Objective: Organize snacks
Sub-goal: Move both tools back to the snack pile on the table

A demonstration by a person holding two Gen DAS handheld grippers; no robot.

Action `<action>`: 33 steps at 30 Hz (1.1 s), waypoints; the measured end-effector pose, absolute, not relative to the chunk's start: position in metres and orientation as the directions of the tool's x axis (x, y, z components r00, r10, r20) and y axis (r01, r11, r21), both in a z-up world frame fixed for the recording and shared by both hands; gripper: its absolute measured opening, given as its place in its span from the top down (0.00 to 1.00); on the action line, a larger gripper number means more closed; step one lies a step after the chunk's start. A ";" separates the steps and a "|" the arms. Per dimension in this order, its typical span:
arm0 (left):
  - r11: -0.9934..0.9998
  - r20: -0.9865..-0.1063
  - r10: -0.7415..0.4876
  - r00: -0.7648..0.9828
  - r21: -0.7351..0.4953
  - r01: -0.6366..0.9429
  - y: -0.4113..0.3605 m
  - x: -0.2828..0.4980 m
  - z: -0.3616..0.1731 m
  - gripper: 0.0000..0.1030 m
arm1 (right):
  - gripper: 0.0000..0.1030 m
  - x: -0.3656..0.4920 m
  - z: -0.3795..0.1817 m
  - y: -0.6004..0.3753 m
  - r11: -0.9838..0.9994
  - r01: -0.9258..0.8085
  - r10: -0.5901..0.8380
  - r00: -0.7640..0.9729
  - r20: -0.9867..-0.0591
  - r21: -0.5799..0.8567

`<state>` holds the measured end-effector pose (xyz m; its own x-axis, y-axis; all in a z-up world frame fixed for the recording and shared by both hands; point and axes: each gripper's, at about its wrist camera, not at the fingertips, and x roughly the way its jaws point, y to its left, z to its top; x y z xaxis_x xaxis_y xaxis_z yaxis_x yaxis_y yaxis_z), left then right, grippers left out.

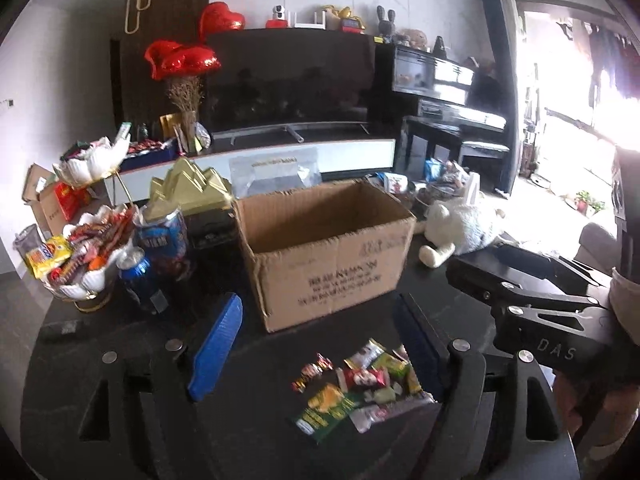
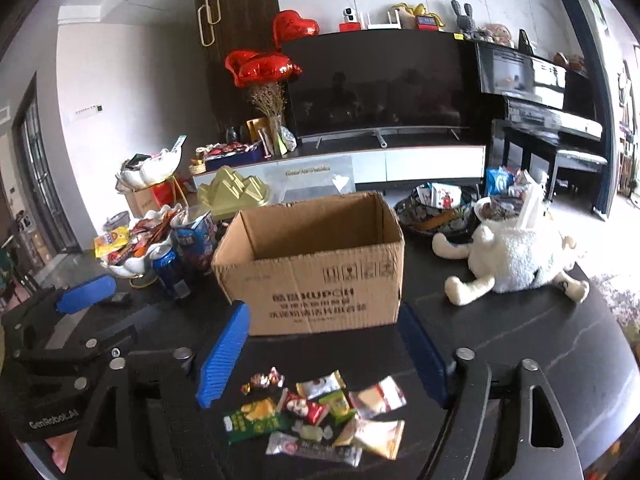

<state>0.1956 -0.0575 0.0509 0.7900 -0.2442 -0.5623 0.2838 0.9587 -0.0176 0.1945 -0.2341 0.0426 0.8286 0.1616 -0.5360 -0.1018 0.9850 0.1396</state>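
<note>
Right wrist view: my right gripper [image 2: 324, 356] stands agape over the loose pile of small wrapped snacks [image 2: 320, 416] near the dark table [image 2: 520, 332]'s front edge, nothing pinched. My left gripper [image 1: 320, 344] gapes likewise, empty. Just behind, the open brown cardboard box [image 2: 316, 272] lies lengthwise across, mouth upward. Bare tabletop lies right of the pile.

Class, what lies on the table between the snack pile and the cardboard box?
Nothing: bare dark table separates the snack pile from the cardboard box, clearest in the right wrist view.
</note>
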 end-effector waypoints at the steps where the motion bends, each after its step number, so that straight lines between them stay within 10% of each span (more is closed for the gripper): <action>1: 0.958 -0.562 -0.242 0.791 -0.012 0.285 -0.059 0.192 0.048 0.25 | 0.23 0.191 0.040 -0.234 0.986 -0.100 0.156 0.830 -0.536 0.134; 33: 0.928 -0.687 -0.268 0.676 0.005 0.374 -0.088 0.187 -0.046 0.25 | 0.23 0.167 -0.065 -0.265 0.985 0.026 0.103 0.705 -0.702 0.171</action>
<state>0.1868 -0.0881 -0.0464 0.6756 -0.2684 -0.6867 0.3737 0.9275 0.0052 0.1669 -0.2646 -0.0647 0.7048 0.1031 -0.7019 0.0263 0.9849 0.1711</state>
